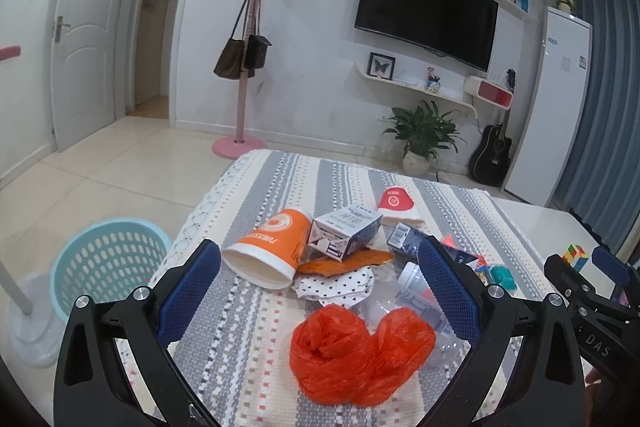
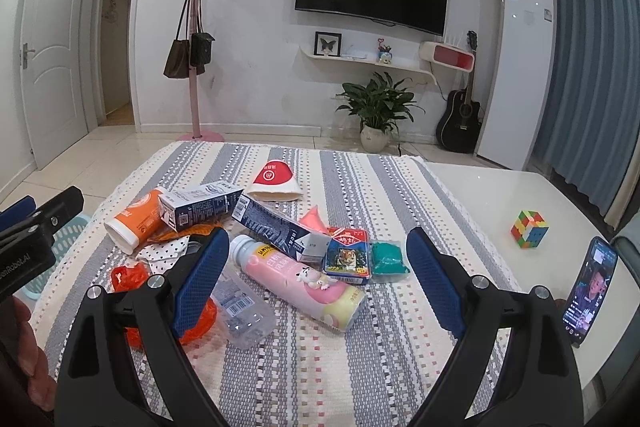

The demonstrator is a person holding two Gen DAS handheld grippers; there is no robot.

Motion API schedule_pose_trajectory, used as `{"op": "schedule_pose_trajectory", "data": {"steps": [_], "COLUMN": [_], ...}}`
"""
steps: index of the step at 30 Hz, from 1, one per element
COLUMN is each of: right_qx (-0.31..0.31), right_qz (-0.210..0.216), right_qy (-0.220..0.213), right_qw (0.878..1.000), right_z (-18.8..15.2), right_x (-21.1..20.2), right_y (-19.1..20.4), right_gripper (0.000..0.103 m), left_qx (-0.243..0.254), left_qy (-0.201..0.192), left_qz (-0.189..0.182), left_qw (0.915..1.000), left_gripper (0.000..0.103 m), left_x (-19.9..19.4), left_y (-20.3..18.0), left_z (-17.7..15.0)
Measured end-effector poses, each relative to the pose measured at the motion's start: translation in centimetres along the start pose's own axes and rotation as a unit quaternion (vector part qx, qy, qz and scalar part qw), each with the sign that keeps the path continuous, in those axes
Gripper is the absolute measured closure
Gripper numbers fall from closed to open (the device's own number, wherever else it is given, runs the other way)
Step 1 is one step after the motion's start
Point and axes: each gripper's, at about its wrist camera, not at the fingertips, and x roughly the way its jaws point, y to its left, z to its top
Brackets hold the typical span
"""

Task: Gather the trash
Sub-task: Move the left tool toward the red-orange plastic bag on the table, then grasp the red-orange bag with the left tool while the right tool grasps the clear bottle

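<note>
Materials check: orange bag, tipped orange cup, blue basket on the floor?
Orange bag: thin plastic film, glossy, by its crinkled shiny folds. Orange cup: likely coated paper, matte printed wall with a rolled white rim. Blue basket: rigid moulded plastic, smooth, perforated with regular slots.

clear bottle [image 1: 404,307] partly hidden, perhaps crushed

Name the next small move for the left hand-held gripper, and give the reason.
Probably lower the left hand-held gripper onto the orange plastic bag and close on it. Its fingers are open and the crumpled bag lies just ahead between them, the nearest piece of trash. The blue basket stands on the floor to the left of the table, so it looks like a short carry.
</note>
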Motion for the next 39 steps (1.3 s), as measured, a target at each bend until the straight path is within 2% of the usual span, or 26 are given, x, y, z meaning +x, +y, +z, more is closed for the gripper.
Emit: {"op": "schedule_pose_trajectory", "data": {"steps": [21, 30, 31, 33, 35, 38, 39], "right_qx": [0.009, 0.007, 0.009, 0.011, 0.012, 0.024, 0.029], "right_qz": [0.002, 0.005, 0.005, 0.005, 0.009, 0.012, 0.016], "right_qy": [-0.002, 0.000, 0.003, 0.009, 0.014, 0.025, 0.030], "right_qw": [1.000, 1.000, 1.000, 1.000, 1.000, 0.999, 0.999], "right_z": [0.1, -0.1, -0.1, -0.1, -0.3, -0.9, -1.1], "right_x": [-0.1, 0.3, 0.5, 1.1, 1.7, 2.9, 3.3], "right_y": [-1.0, -1.8, -2.1, -2.6, -3.2, -4.4, -4.9], "right_gripper": [0.027, 0.038, 0.040, 0.052, 0.059, 0.061, 0.061], "left_qx": [0.007, 0.012, 0.013, 0.007, -0.006, -0.034, -0.047], "left_qy": [-0.006, 0.001, 0.005, 0.025, 0.048, 0.109, 0.135], "left_qz": [-0.006, -0.006, -0.006, -0.011, -0.022, -0.050, -0.066], "left_qw": [0.9999, 0.9999, 0.9999, 0.9996, 0.9986, 0.9922, 0.9875], "left_gripper": [0.007, 0.007, 0.007, 0.007, 0.007, 0.007, 0.007], "left_x": [-0.2, -0.1, 0.2, 0.8, 1.6, 3.6, 4.5], "left_y": [-0.3, -0.5, -0.5, 0.0, 0.8, 2.2, 2.7], "left_z": [-0.5, -0.7, -0.8, -1.2, -1.5, -2.4, -2.9]}}
